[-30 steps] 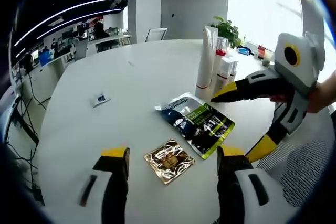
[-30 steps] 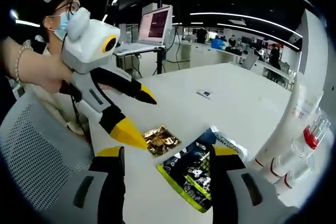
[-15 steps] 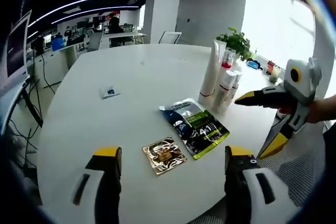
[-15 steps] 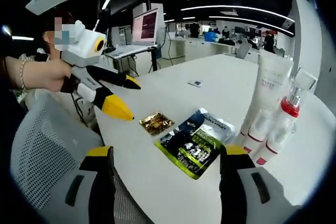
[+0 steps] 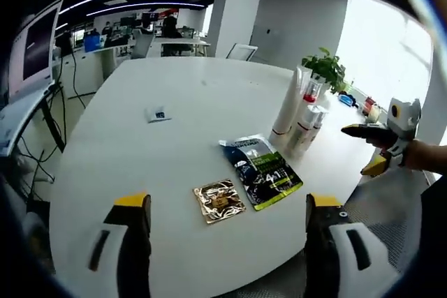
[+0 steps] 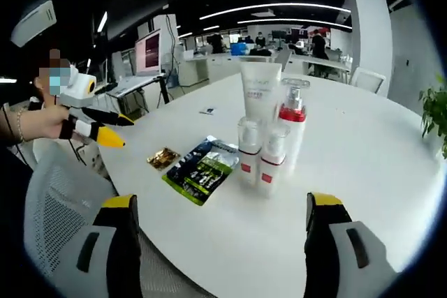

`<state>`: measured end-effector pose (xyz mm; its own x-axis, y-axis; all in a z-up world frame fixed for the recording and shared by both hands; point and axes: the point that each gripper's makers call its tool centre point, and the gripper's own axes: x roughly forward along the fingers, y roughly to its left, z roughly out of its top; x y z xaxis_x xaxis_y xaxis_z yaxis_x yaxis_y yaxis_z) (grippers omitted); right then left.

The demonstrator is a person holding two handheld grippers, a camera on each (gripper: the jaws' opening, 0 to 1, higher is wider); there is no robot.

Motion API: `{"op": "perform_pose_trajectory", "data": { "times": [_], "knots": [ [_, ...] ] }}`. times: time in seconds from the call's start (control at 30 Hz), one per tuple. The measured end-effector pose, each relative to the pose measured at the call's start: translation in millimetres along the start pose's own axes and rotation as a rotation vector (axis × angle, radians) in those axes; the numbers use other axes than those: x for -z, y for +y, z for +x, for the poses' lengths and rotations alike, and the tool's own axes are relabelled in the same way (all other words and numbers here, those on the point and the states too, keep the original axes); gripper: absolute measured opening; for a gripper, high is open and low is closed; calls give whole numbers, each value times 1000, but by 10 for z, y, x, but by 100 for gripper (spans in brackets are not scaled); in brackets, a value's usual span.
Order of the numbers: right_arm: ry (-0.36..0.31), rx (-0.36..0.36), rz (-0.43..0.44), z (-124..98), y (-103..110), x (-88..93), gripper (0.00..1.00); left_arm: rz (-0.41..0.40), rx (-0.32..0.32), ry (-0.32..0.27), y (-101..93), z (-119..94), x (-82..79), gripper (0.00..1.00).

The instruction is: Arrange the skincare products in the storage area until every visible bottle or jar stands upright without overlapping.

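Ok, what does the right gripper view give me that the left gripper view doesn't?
Right gripper view: the bottle group seen apart, with the tall white tube, the red-collared pump bottle and two small bottles in front, all upright; also the left gripper, open, off the table edge. Left gripper view: the whole potted plant behind the group, and the right gripper, open, beside the table. Both: green sachet and gold sachet flat on the white table, small packet farther off.
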<state>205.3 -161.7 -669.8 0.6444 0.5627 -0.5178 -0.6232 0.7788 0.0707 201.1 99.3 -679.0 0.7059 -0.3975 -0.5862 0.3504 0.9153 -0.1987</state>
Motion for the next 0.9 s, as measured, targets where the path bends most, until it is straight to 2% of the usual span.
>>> {"op": "perform_pose_trajectory", "data": {
  "times": [0.3, 0.43, 0.6, 0.9],
  "knots": [
    [-7, 27, 51, -143, -225, 87, 100, -22, -6, 23, -76, -12, 46, 93],
    [-31, 30, 73, -150, -224, 47, 100, -31, -12, 27, -107, -44, 66, 96],
    [-25, 19, 65, -143, -195, 80, 100, -45, -18, 12, -138, -98, 51, 98],
    [-52, 1, 94, -171, -186, 50, 100, -48, -57, 21, -71, -141, 74, 99]
  ]
}}
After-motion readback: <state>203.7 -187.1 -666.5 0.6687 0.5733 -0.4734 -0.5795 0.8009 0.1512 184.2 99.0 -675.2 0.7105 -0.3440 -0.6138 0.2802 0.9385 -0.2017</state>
